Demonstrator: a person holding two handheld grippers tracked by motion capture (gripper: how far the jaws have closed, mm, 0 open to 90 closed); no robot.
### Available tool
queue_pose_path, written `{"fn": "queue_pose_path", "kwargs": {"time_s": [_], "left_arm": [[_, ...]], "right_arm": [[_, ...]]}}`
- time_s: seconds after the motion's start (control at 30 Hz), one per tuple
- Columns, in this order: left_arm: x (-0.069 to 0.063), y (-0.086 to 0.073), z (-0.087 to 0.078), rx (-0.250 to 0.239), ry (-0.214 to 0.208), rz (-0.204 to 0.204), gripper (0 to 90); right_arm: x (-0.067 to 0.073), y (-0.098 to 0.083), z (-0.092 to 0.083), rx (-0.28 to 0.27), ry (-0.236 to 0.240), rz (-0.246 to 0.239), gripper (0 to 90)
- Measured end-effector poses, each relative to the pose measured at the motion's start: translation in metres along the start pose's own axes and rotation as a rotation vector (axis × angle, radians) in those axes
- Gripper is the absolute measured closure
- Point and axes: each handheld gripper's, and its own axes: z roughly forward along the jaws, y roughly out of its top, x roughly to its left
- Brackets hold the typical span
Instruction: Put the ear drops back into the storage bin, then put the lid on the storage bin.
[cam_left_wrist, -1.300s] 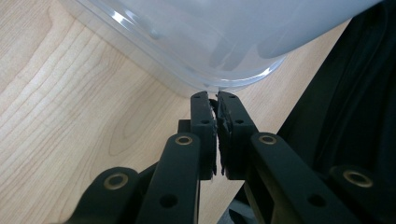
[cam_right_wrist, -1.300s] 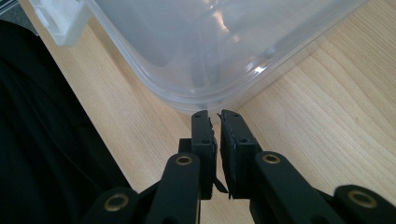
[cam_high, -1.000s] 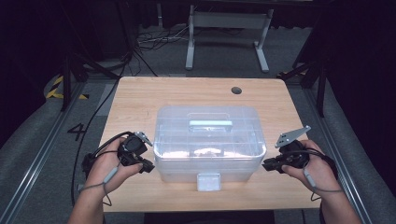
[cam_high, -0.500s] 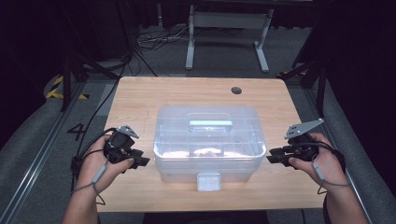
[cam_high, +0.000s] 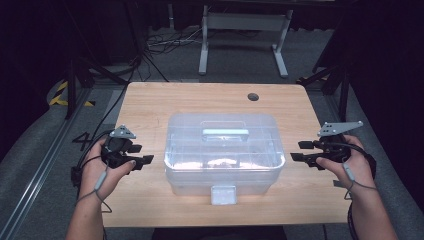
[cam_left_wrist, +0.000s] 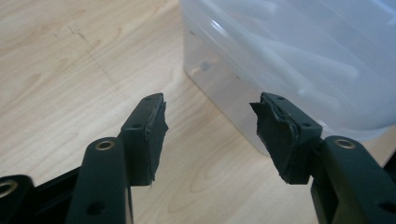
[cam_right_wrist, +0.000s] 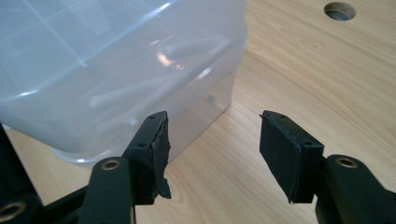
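Nearest the person, the left gripper (cam_high: 145, 161) and right gripper (cam_high: 297, 151) flank the clear lidded storage box (cam_high: 223, 150), each just clear of an end wall. Both sets of jaws have just been opening and stand released, nothing between them. The box sits mid-counter (cam_high: 200, 100), its front latch (cam_high: 223, 194) toward the person, with a round cable hole (cam_high: 253, 96) beyond.

wooden table (cam_high: 150, 105), grey floor (cam_high: 240, 60), cables (cam_high: 160, 42)
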Motion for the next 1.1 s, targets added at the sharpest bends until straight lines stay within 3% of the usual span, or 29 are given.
{"fn": "queue_pose_path", "kwargs": {"time_s": [0.17,0.37,0.8,1.1], "left_arm": [[0.017,-0.005,0.011,-0.027,0.002,-0.025,37.8],[0.027,-0.008,0.023,-0.023,0.009,-0.046,37.3],[0.047,-0.026,0.05,0.033,0.017,-0.083,37.2],[0.057,-0.036,0.064,0.051,0.047,-0.093,36.7]], "right_arm": [[-0.02,-0.009,0.006,-0.021,-0.031,0.035,39.8],[-0.033,-0.018,0.013,-0.026,-0.055,0.069,39.4],[-0.064,-0.04,0.03,-0.017,-0.131,0.112,39.1],[-0.079,-0.056,0.054,-0.011,-0.144,0.129,38.9]]}}
